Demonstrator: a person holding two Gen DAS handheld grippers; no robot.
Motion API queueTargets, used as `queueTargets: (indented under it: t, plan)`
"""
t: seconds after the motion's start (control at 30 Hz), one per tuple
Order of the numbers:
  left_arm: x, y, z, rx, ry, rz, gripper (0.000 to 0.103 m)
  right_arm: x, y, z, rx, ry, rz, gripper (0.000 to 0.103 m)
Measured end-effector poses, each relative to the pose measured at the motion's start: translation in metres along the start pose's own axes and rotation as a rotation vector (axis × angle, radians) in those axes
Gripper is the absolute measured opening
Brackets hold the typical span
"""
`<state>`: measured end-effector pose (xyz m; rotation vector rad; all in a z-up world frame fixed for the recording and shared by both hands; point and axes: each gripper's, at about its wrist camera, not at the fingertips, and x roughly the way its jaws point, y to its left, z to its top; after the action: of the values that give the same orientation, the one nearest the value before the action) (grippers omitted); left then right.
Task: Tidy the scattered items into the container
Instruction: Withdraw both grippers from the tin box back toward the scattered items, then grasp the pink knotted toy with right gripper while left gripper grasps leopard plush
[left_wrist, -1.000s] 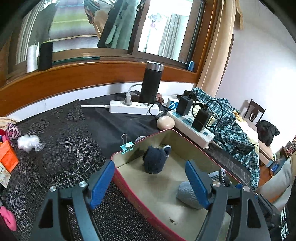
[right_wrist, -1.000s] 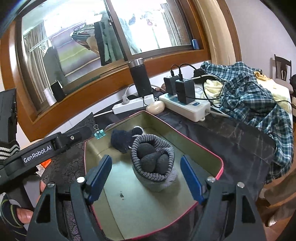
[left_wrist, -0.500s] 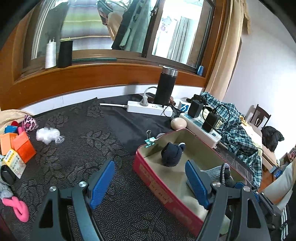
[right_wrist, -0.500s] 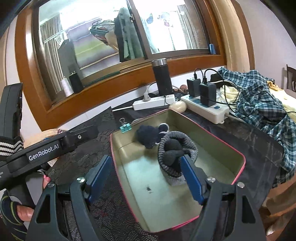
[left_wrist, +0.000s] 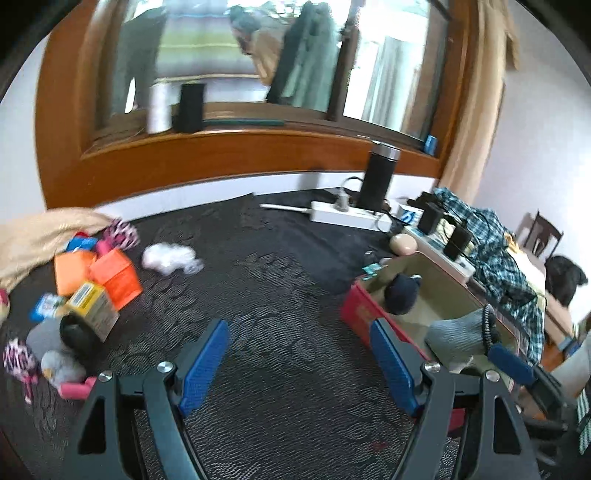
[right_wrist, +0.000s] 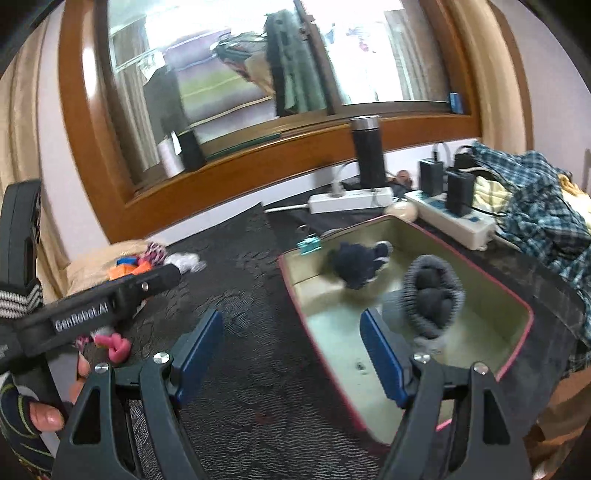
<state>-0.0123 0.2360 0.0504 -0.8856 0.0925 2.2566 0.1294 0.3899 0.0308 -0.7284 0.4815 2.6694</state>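
Both grippers have pulled back & swung away from the red tin (left_wrist: 364, 317) since a sec ago: then each looked straight down into it, now the tin sits off to the right side of both views w/ bare dark patterned cloth (left_wrist: 280, 295) ahead.

Left gripper (left_wrist: 299, 363): jaws wide apart, nothing between the blue pads, over cloth just beside the tin's near wall. Right gripper (right_wrist: 291, 350): also spread wide, empty; one pad over cloth, the other overlapping the tin's rim in view.

Inside the tin: navy sock ball (right_wrist: 356, 264) near the far corner, grey knit hat (right_wrist: 432, 299) w/ dark socks bundled in it nearer the middle. Teal binder clip (right_wrist: 309, 244) clipped on/at the tin's far corner edge, can't tell which.

Scattered items well apart from the tin, across the cloth: orange boxes (left_wrist: 110, 277), small yellow carton (left_wrist: 92, 308), white plastic wad (left_wrist: 170, 258), pink-spotted fabric bits (left_wrist: 120, 232), pink curled piece (left_wrist: 75, 387), grey soft toy (left_wrist: 61, 365).

Beyond the tin: beige egg-shaped thing (left_wrist: 404, 243) just beside it, white power strip (left_wrist: 347, 218), black flask (left_wrist: 378, 177) upright behind that, second strip w/ black chargers (right_wrist: 454, 214), plaid shirt (right_wrist: 546, 214) heaped past it.
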Motion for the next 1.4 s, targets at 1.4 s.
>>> queueTargets:
  t: [1.4]
  plan:
    - [-0.067, 0.242, -0.026, -0.367, -0.053, 0.309, 0.08, 0.084, 0.158, -0.033, -0.269, 0.26, 0.282, 0.08]
